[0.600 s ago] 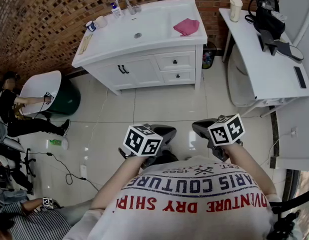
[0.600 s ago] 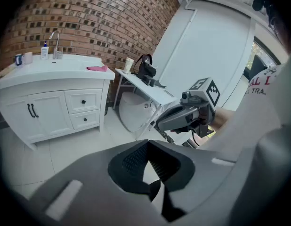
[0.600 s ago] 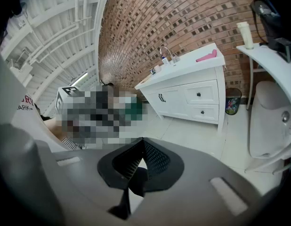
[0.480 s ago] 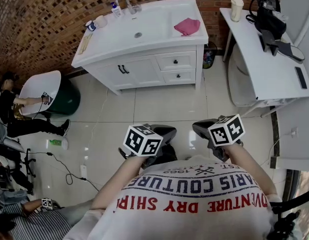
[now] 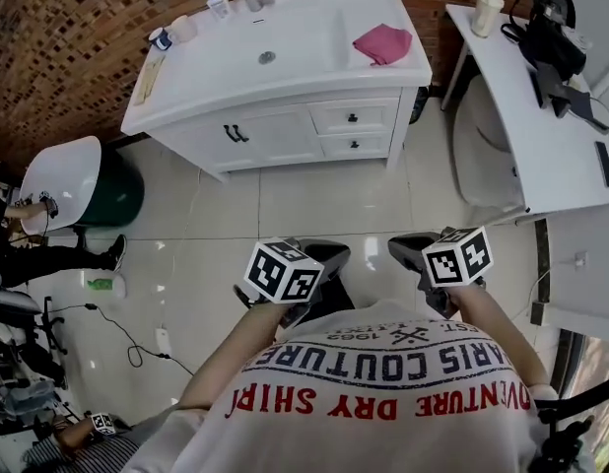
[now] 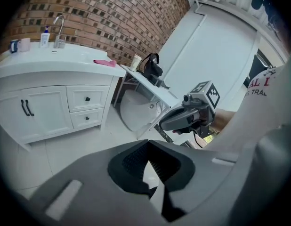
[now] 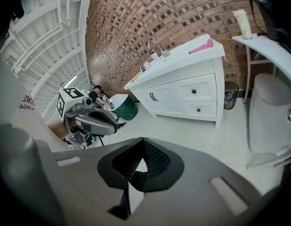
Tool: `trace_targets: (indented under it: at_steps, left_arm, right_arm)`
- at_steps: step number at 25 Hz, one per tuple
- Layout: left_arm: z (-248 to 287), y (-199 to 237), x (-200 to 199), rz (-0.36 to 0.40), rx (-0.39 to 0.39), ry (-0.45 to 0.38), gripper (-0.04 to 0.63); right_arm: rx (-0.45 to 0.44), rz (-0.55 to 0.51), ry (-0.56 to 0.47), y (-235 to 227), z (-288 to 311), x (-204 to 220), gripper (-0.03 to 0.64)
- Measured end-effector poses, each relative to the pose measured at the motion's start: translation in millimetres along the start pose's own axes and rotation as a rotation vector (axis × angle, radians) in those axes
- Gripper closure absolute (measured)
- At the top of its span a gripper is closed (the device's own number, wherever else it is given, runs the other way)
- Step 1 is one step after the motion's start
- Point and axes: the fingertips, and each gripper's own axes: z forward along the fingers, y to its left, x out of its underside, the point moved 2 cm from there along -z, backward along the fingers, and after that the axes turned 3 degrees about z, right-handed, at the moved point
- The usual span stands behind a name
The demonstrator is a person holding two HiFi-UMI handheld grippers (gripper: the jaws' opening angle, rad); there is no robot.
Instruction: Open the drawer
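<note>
A white vanity cabinet (image 5: 275, 126) stands against the brick wall. It has two small drawers with dark knobs at its right end, the upper drawer (image 5: 354, 117) above the lower drawer (image 5: 356, 145), and both are closed. They also show in the left gripper view, upper drawer (image 6: 87, 98) and lower drawer (image 6: 87, 118), and in the right gripper view, upper drawer (image 7: 195, 91) and lower drawer (image 7: 199, 109). My left gripper (image 5: 324, 259) and right gripper (image 5: 408, 249) hang close to my body, far from the cabinet. The left gripper (image 6: 148, 168) and the right gripper (image 7: 138, 166) are each shut and hold nothing.
A pink cloth (image 5: 383, 43) lies on the vanity top. At the right stands a white table (image 5: 541, 116) with a black bag (image 5: 556, 37) and a cup (image 5: 488, 10). A green bin (image 5: 117, 200) and a seated person (image 5: 48, 254) are at the left. A cable runs over the tiled floor.
The head view has shifted, so the vanity sits higher and slightly larger in the frame. Both grippers stay close to my body, jaws unchanged.
</note>
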Motion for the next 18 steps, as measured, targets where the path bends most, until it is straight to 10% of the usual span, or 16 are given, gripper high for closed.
trace_targets:
  at_steps: [18]
  left_arm:
    - [-11, 234, -34, -0.057, 0.147, 0.120, 0.597]
  right_arm:
    - [0.018, 0.109, 0.020, -24, 178, -141, 0.609]
